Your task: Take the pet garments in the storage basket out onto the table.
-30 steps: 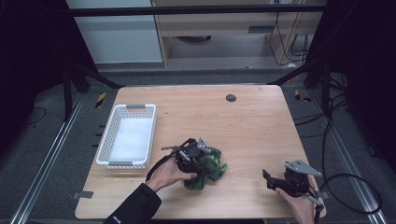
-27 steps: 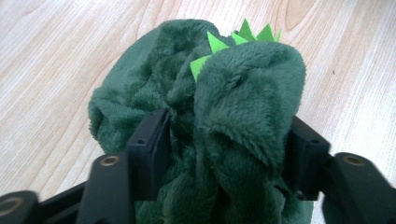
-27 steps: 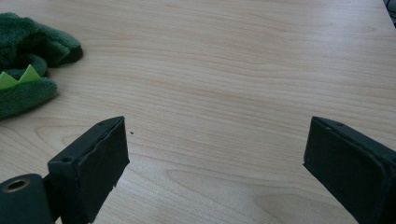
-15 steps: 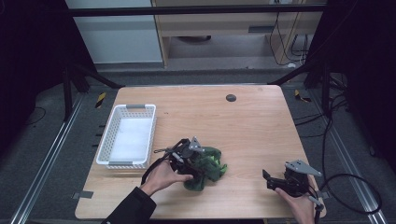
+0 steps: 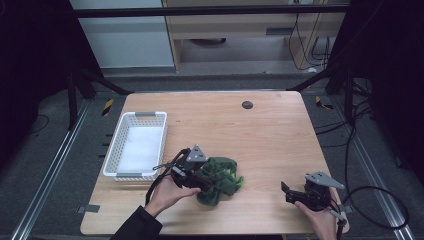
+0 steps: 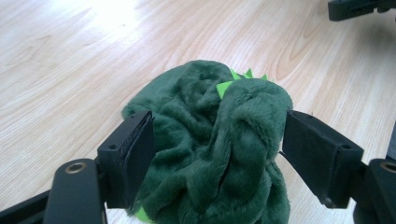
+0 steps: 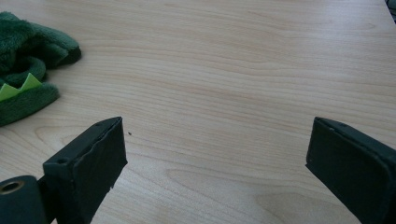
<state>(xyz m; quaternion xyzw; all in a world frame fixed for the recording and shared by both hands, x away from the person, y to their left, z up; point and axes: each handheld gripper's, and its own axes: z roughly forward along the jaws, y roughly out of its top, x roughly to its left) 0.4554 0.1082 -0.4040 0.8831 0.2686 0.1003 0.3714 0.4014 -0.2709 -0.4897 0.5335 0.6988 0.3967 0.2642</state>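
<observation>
fuzzy green plush toy, smooth wood table

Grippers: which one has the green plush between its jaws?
The left gripper: its open jaws straddle the green plush. The right gripper stands open over bare table.

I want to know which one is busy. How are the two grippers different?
The left gripper has the green plush toy between its fingers; the right gripper has bare table there. The left sits mid-table; the right is near the table's edge. Both are black, hand-held and open.
</observation>
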